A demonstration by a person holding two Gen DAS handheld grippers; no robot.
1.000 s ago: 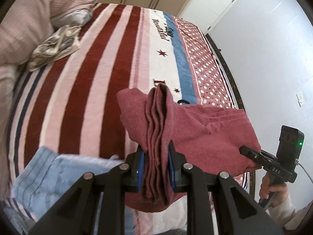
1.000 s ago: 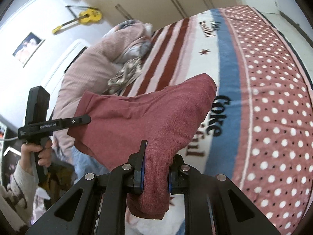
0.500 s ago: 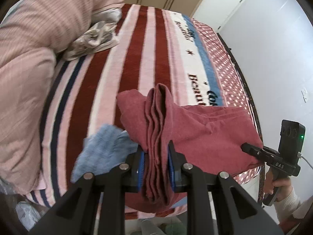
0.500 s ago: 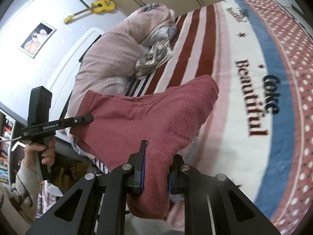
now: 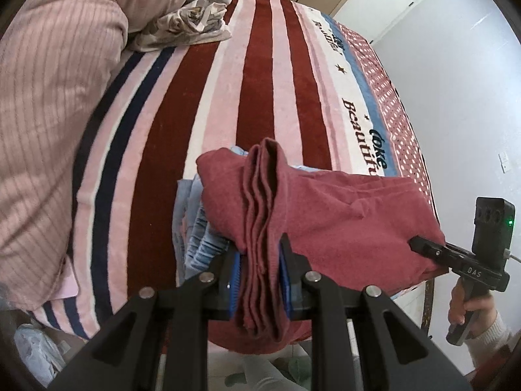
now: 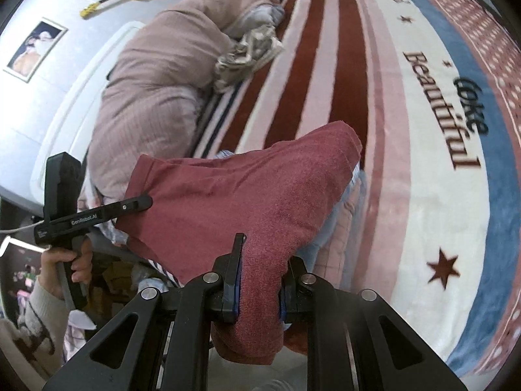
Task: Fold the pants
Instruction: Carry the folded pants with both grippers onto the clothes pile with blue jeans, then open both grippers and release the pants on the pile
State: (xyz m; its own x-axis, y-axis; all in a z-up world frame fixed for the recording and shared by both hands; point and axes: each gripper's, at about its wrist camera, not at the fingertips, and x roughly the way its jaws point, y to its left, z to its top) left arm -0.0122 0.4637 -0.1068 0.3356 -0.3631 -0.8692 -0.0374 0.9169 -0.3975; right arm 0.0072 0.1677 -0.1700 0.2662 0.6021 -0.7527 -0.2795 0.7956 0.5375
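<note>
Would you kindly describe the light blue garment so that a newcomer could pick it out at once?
Start from the big striped blanket covering the bed and go to its near edge. There the red pants hang between the two grippers, and the light blue garment lies directly beneath them, partly hidden. It is the only pale blue cloth; the crumpled grey-and-white cloth lies far off by the pink quilt.
</note>
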